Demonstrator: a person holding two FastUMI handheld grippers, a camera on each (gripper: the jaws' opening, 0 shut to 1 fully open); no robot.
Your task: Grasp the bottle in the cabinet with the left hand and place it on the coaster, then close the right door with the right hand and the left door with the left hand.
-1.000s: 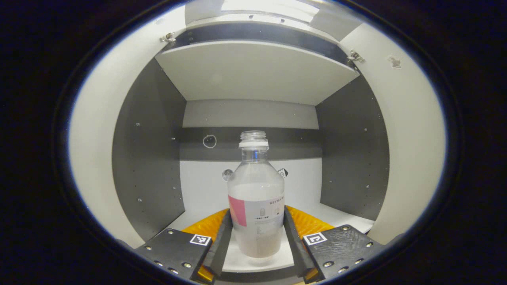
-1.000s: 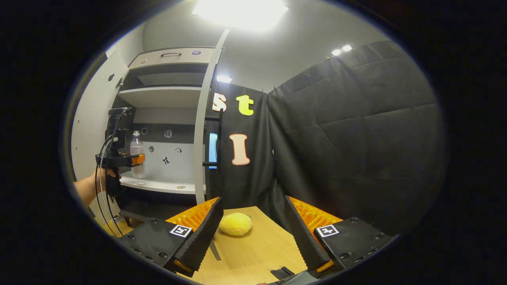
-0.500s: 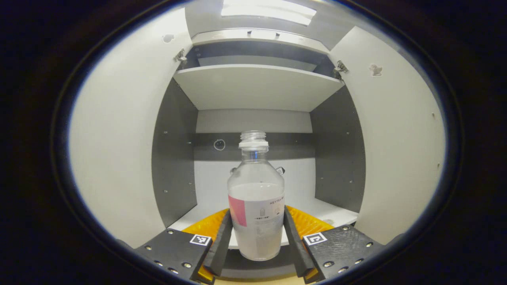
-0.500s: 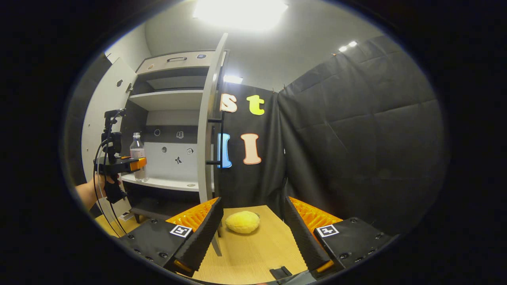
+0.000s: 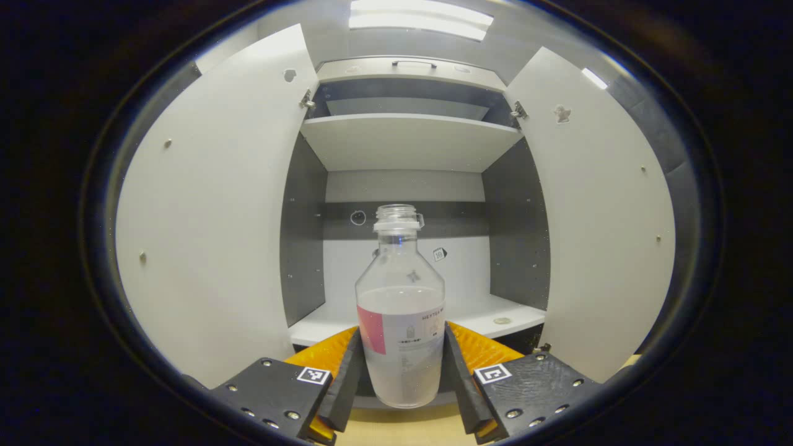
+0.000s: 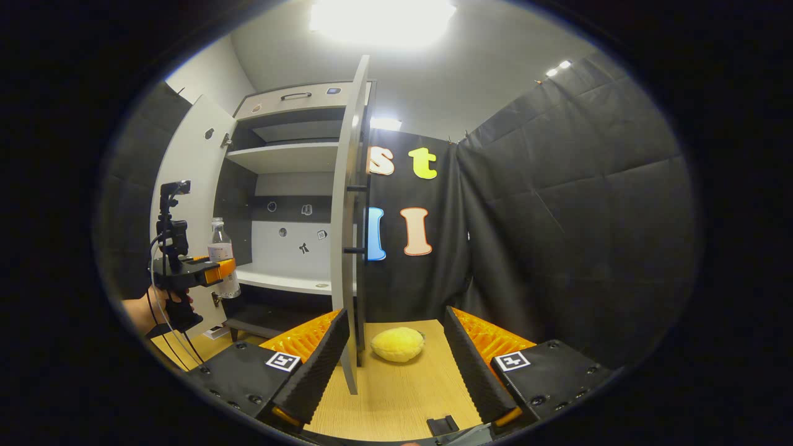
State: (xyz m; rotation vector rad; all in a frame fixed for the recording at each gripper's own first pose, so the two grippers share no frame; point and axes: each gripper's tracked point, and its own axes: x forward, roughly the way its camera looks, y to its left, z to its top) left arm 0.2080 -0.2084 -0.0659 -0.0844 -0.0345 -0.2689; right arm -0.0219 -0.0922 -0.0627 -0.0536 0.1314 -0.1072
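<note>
Cabinet [image 5: 403,148] doors both open: left door [image 5: 204,217], right door [image 5: 601,210]; right door's edge crosses the right gripper view, just left of a yellow sponge [image 6: 398,344] on the desk [image 6: 403,396]. Left claw [image 5: 401,378] clamps bottle [image 5: 401,334] upright, out in front of the shelf. Right claw [image 6: 393,371] is apart, empty. Bottle base is hidden between fingers.

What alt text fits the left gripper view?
The left gripper grips a clear, capless bottle upright, in front of an open cabinet. Both white doors stand open, the left door and the right door.
</note>
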